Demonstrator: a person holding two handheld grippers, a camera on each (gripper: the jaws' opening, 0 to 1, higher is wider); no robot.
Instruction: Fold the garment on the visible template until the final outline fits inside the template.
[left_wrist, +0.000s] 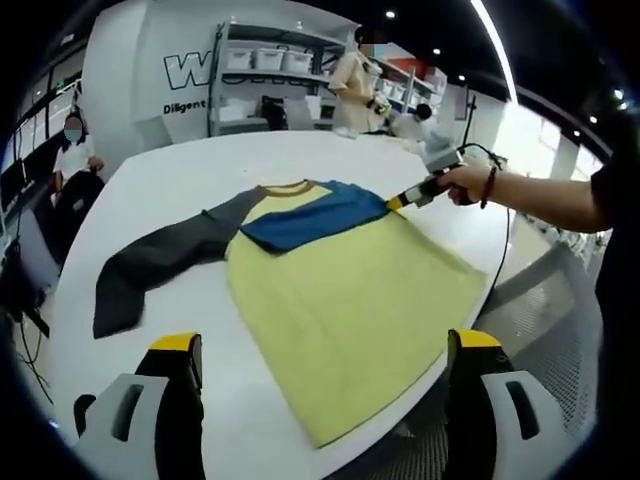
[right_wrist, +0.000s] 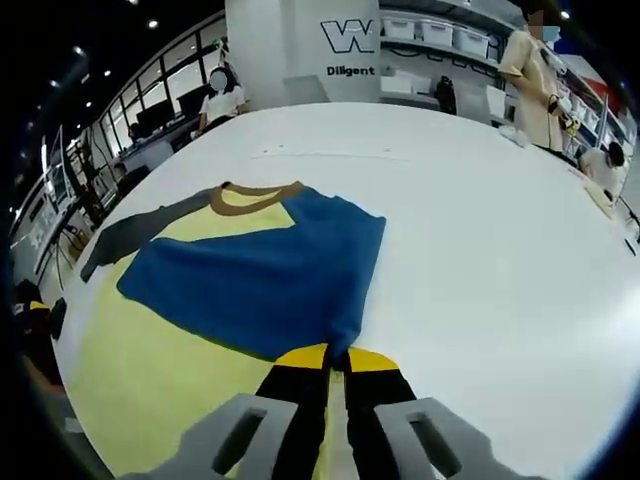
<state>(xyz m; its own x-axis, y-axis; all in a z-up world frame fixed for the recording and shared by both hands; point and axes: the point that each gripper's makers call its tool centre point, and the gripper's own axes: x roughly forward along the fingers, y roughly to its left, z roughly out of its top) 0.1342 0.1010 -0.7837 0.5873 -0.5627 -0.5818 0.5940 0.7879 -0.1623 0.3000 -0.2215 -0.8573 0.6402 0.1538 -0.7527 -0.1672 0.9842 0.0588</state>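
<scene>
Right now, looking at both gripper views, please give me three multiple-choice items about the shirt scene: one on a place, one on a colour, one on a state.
1. Where does the grey sleeve lie?
A. spread flat on the table
B. folded over the body
C. hanging off the edge

2. What colour is the sleeve folded over the yellow shirt?
A. red
B. blue
C. white

3. How is the right gripper?
A. open above the table
B. shut on nothing
C. shut on the blue sleeve

Answers: 1 A, it stretches outward flat on the white top. 2 B, blue cloth covers the chest. 3 C, its fingers pinch the sleeve's end.
</scene>
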